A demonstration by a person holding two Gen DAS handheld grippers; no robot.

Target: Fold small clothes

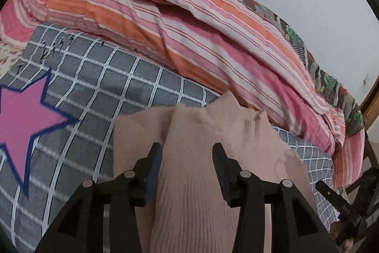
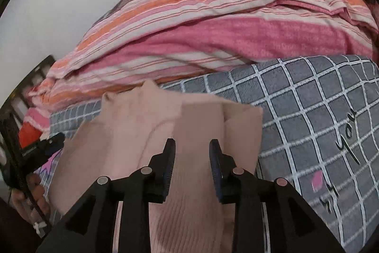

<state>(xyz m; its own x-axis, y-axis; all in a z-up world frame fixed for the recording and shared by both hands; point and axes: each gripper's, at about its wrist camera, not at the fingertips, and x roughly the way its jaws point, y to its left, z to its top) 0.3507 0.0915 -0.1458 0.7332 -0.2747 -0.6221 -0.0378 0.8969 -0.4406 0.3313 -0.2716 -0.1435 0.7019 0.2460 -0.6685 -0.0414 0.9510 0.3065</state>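
Pale pink ribbed-knit garment (image 1: 189, 181) lies flat, partly folded, on the grey fleecy blanket with a white grid pattern (image 1: 106, 77), its near end running under both grippers; a rumpled pink, orange and white striped quilt (image 1: 165, 23) is heaped just behind it, and a pink star outlined in blue (image 1: 23, 125) is printed on the blanket. Left gripper (image 1: 187, 153): black fingers with blue pads spread, knit visible in the gap, pads not pressing on it. Right gripper (image 2: 192, 149): same build, jaws also parted over the ribbed cloth, nothing pinched.
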